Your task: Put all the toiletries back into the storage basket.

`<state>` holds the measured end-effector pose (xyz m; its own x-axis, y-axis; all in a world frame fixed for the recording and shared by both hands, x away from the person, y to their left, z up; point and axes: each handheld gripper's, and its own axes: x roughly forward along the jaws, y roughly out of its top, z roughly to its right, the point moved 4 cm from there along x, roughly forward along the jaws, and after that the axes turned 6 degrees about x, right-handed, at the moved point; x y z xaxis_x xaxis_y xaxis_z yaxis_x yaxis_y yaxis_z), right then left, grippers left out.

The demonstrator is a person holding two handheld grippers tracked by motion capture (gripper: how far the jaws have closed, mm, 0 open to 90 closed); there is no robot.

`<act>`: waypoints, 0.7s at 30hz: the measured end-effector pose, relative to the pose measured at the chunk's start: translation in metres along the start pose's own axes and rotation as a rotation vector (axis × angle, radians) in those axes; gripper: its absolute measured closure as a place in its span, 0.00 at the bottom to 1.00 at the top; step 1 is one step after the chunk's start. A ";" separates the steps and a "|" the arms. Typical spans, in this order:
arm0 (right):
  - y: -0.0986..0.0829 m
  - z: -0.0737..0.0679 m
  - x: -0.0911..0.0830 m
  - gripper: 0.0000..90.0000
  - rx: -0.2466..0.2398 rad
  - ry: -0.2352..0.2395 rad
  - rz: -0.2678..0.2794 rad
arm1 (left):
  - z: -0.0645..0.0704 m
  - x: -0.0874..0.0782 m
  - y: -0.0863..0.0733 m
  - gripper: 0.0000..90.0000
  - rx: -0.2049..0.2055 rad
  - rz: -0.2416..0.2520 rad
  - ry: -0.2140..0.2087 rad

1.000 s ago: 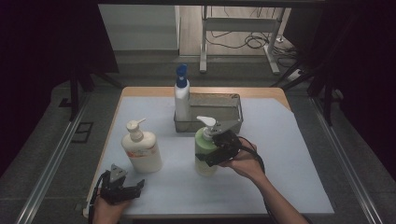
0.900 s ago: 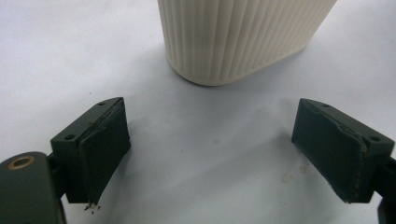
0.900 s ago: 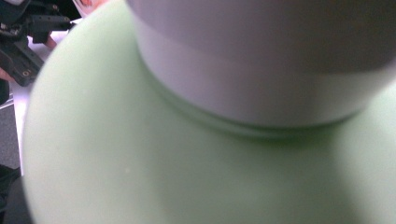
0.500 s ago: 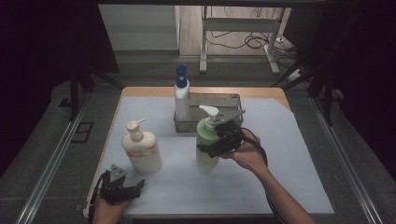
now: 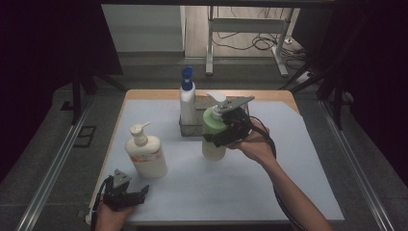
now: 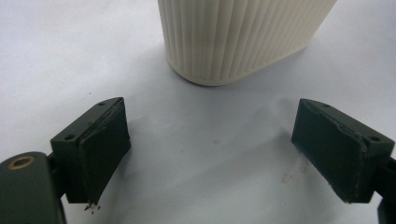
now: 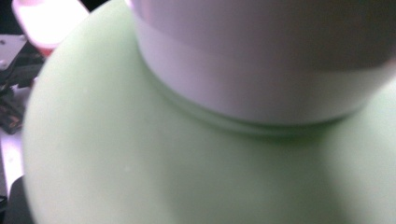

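Table [image 5: 288, 183] under a pale sheet, metal basket [image 5: 192, 129] at the back centre with the blue-capped bottle [image 5: 187, 98] standing in it. What changed: a second ago my right gripper [image 5: 230, 129] had the green pump bottle [image 5: 213, 132] standing on the sheet; half a second ago it had started up and back; now it's lifted, base looks clear of the sheet, and it sits just in front of the basket's right part, tilted slightly. So I read this as the carry into the basket, roughly halfway, placing not yet done. Right gripper is clamped on the green bottle at its shoulder; the right gripper view is up against the green shoulder [image 7: 140, 163] and the white collar [image 7: 261, 74], jaws themselves hidden there. In the way: the basket's near wall has to be cleared, and the blue-capped bottle takes the left part, so I'd aim right of it. Cream pump bottle [image 5: 146, 151] stands front left, well apart. My left gripper [image 5: 126, 193] rests near the front edge, same spot as before, jaws spread wide and empty, the cream bottle's ribbed base [image 6: 238, 37] just ahead.
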<state>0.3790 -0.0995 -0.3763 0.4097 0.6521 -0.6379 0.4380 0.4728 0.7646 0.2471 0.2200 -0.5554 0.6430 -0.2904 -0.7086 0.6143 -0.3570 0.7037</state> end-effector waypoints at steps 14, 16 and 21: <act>0.026 0.021 0.003 0.13 0.016 -0.066 0.024 | 0.000 0.000 0.000 0.12 0.000 -0.001 0.000; 0.029 0.024 0.003 0.13 0.015 -0.069 0.021 | 0.000 0.000 0.000 0.12 0.000 0.000 0.000; 0.037 0.030 0.006 0.13 0.031 -0.087 0.034 | 0.000 0.000 0.000 0.12 0.000 0.000 0.000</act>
<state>0.4218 -0.0957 -0.3544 0.4919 0.6130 -0.6183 0.4463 0.4322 0.7836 0.2474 0.2201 -0.5554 0.6434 -0.2903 -0.7083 0.6142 -0.3565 0.7040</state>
